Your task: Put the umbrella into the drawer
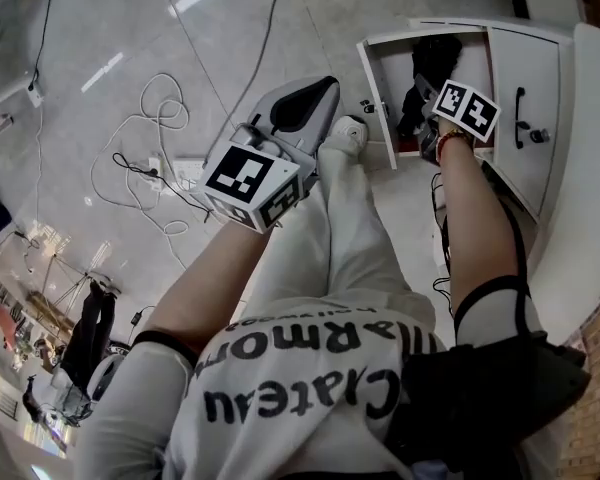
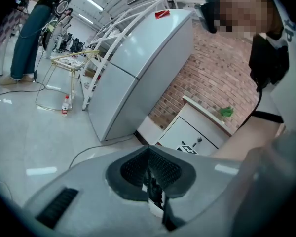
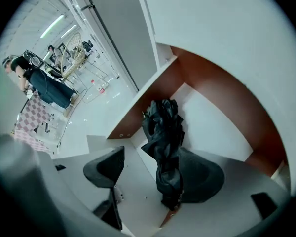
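A black folded umbrella (image 3: 163, 142) stands on end inside the open white drawer (image 3: 222, 127), which has brown edges. My right gripper (image 3: 155, 174) hangs above it with its jaws spread wide. The umbrella's lower end shows between the pads, close in front of the right pad (image 3: 207, 179), and the left pad (image 3: 106, 167) is clear of it. In the head view the right gripper (image 1: 427, 118) points down into the drawer (image 1: 380, 78), where the umbrella (image 1: 435, 60) shows as a dark mass. My left gripper (image 1: 320, 98) is held over the floor, its pads (image 2: 149, 169) shut together on nothing.
A white door with a black handle (image 1: 520, 116) stands open to the right of the drawer. Cables and a power strip (image 1: 158, 173) lie on the floor at left. My own leg and shoe (image 1: 346, 133) are beside the drawer. A grey fridge (image 2: 138, 68) and a standing person (image 2: 34, 28) are farther off.
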Tool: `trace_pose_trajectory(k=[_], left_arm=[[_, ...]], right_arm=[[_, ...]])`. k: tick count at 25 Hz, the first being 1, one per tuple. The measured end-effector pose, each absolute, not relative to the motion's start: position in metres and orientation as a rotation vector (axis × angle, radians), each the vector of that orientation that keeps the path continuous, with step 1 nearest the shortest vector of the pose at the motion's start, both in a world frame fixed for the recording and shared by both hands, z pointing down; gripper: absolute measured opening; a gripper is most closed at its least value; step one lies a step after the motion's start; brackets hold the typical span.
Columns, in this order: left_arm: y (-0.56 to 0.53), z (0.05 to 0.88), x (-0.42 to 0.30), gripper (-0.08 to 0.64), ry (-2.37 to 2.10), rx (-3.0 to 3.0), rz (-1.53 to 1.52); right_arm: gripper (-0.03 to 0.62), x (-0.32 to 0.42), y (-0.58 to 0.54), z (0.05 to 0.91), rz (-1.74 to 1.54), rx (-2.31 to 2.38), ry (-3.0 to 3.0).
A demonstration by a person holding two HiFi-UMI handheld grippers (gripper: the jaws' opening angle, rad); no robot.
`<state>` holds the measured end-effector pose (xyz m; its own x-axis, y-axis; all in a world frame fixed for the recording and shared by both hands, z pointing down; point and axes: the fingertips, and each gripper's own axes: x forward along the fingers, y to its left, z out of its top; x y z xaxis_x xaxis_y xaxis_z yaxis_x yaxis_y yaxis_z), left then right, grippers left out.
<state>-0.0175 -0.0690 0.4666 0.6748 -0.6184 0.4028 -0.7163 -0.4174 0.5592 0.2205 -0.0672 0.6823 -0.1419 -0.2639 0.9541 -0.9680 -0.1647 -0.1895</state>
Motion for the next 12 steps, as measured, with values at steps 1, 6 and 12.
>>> trace_pose_trajectory(k=[1, 6, 12], left_arm=[[-0.070, 0.457, -0.015, 0.015, -1.014, 2.170, 0.174], [-0.090, 0.401, -0.009, 0.015, -1.011, 2.262, 0.146], [-0.108, 0.347, -0.008, 0.015, -1.012, 2.198, 0.055]], right_arm=[[0.301, 0.218, -0.069, 0.672, 1.351, 1.451, -1.444], [0.298, 0.196, -0.080, 0.609, 1.379, 1.442, -1.554], [0.185, 0.161, -0.078, 0.529, 1.446, 1.385, -1.717]])
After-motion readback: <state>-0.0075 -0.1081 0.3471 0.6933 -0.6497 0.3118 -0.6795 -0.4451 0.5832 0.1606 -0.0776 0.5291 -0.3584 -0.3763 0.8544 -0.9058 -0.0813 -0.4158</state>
